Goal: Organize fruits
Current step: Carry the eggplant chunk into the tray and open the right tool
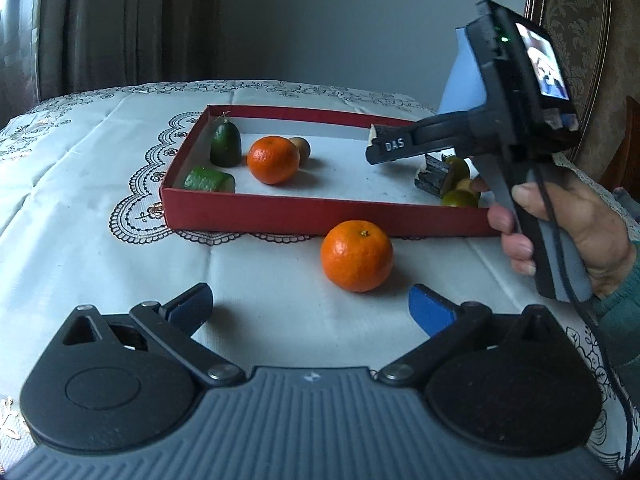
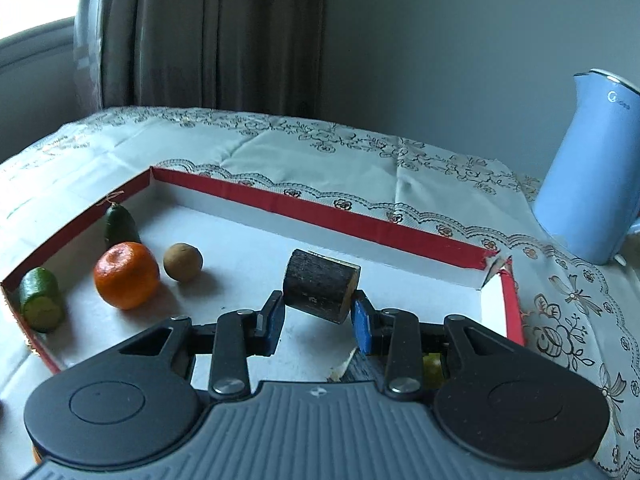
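Note:
A shallow red box [image 1: 320, 218] lies on the tablecloth. Inside at its left are two green cucumber pieces [image 1: 225, 146] [image 1: 209, 179], an orange mandarin [image 1: 273, 159] and a brown kiwi [image 1: 302, 149]. A second mandarin [image 1: 356, 255] sits on the cloth outside the box's near wall, just ahead of my open, empty left gripper [image 1: 310, 306]. My right gripper [image 2: 318, 314] is shut on a dark rough-barked cylinder piece [image 2: 320, 285], held above the box floor [image 2: 248, 272]. Small green and brown fruits [image 1: 460, 192] lie in the box's right end under that gripper.
A light blue kettle [image 2: 588, 176] stands on the table right of the box. The box's far right corner [image 2: 494, 264] is torn. Curtains hang behind the table's far edge. The person's hand [image 1: 568, 228] holds the right gripper's handle.

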A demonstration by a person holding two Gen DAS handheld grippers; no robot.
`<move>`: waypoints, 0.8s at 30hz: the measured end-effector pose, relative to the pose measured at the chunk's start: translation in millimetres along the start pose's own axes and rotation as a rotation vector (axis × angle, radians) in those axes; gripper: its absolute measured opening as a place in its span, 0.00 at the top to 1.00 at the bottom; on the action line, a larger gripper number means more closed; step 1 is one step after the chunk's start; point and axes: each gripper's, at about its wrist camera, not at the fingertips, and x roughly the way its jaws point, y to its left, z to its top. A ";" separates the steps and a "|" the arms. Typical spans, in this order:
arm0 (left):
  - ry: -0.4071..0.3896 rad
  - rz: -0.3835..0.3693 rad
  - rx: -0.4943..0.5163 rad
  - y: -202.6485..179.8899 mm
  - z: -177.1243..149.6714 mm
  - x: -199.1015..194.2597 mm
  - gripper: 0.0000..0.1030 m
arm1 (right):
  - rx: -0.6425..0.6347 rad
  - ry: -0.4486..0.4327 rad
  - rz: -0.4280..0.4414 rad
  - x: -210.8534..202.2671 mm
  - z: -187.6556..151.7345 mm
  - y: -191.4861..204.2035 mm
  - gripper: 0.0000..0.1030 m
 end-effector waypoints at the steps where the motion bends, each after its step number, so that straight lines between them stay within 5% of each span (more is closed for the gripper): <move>1: 0.002 0.000 0.000 0.0 0.0 0.3 0.00 | -0.003 0.007 -0.001 2.1 0.7 0.8 0.66; 17: 0.013 0.008 0.007 -1.9 -0.4 2.2 0.00 | -0.034 0.033 -0.012 8.2 2.9 5.6 0.66; 21: 0.015 0.011 0.010 -2.1 -0.3 2.3 0.00 | -0.018 0.035 0.016 6.3 1.3 5.7 0.39; 24: 0.015 0.011 0.011 -2.0 -0.4 2.3 0.00 | -0.025 0.016 0.018 0.5 -1.0 6.8 0.29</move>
